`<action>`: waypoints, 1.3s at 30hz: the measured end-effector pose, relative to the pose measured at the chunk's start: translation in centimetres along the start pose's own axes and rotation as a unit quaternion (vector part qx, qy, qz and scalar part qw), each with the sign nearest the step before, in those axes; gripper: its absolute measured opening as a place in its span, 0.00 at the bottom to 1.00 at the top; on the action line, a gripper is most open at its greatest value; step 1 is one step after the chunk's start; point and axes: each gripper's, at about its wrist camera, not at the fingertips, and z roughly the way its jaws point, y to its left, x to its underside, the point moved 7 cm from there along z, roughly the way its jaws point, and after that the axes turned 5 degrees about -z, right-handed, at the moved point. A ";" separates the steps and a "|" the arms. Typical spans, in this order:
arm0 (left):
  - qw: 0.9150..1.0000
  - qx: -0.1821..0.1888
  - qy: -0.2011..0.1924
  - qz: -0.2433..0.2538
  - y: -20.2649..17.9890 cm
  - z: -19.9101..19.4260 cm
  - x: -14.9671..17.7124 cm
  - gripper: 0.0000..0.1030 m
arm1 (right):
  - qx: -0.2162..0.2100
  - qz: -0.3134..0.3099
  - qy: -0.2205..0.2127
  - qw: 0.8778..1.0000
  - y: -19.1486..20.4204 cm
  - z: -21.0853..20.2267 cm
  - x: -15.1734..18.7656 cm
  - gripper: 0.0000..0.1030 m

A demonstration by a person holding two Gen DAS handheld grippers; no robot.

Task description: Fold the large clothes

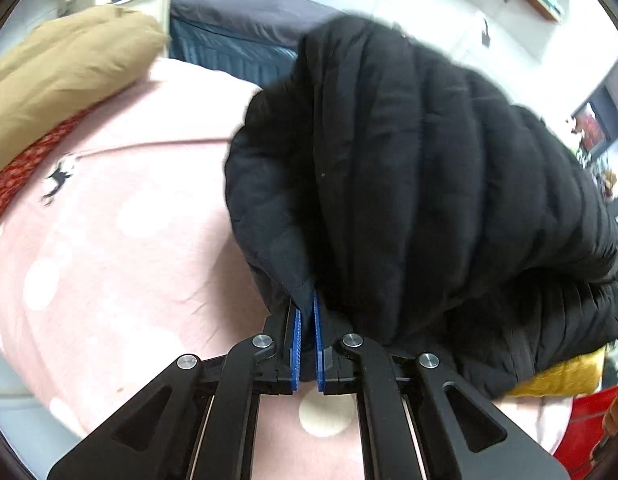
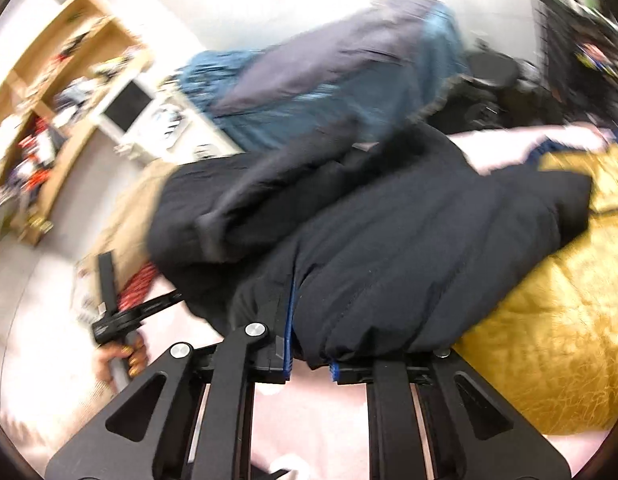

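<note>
A black quilted jacket (image 1: 429, 200) hangs in thick folds above the pink dotted bed sheet (image 1: 129, 260). My left gripper (image 1: 305, 306) is shut on a thin hem of the jacket, and the blue pads (image 1: 296, 336) pinch the cloth. In the right wrist view, which is blurred, the same jacket (image 2: 409, 240) is bunched up. My right gripper (image 2: 309, 320) is shut on a fold of it. The left blue pad (image 2: 288, 332) shows, but the fabric covers most of the right one. At the lower left, a hand (image 2: 125, 354) holds the other gripper's handle.
A tan garment (image 1: 69, 68) and a red patterned cloth (image 1: 21, 176) lie at the sheet's far left. A gold cloth (image 2: 549, 340) lies on the right. Beyond the jacket is a bed with blue bedding (image 1: 237, 40), and wooden shelves (image 2: 49, 100) stand at the left.
</note>
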 end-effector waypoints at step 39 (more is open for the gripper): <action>0.944 -0.015 0.039 0.328 -5.2 -6.6 12.7 0.87 | 0.021 0.194 -0.040 0.980 -3.4 -5.8 -0.7 0.81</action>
